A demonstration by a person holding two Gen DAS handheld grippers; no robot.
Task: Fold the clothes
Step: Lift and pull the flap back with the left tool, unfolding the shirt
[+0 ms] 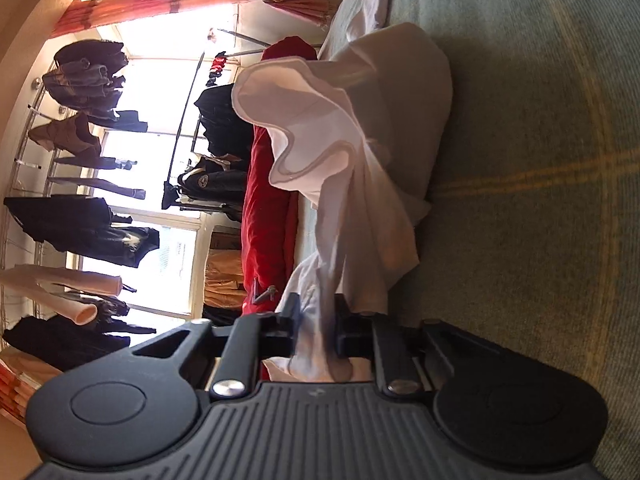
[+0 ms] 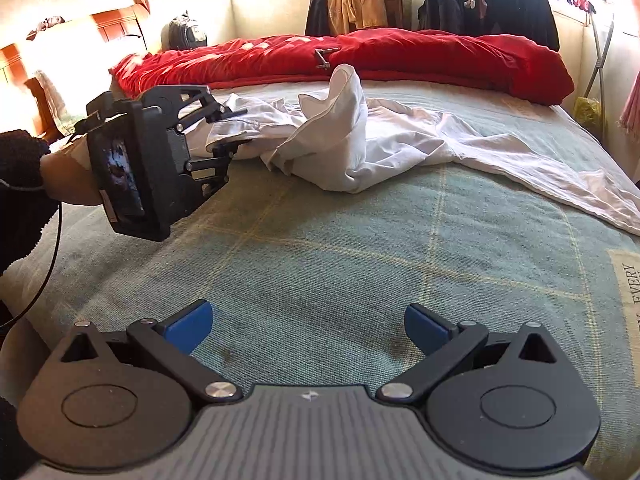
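My left hand-held gripper (image 2: 234, 130) is closed on a bunch of the white garment (image 2: 360, 136), and in its own view the thin cloth passes between the two black fingers and rises in a soft wave with a stitched hem. My right hand-held gripper (image 2: 308, 326) has its blue-padded fingers wide apart and holds nothing; it hangs over a bare part of the bed (image 2: 320, 260), well apart from the cloth. The garment lies on the bed, crumpled in the middle and spread long toward the right side, with many wrinkles. I see no neat fold in it, so I judge that the folding is far from finished. The cloth looks light and limp, like cotton; the bed cover is a rough, woven green with yellow lines. Behind lies a thick red duvet (image 2: 400, 56).
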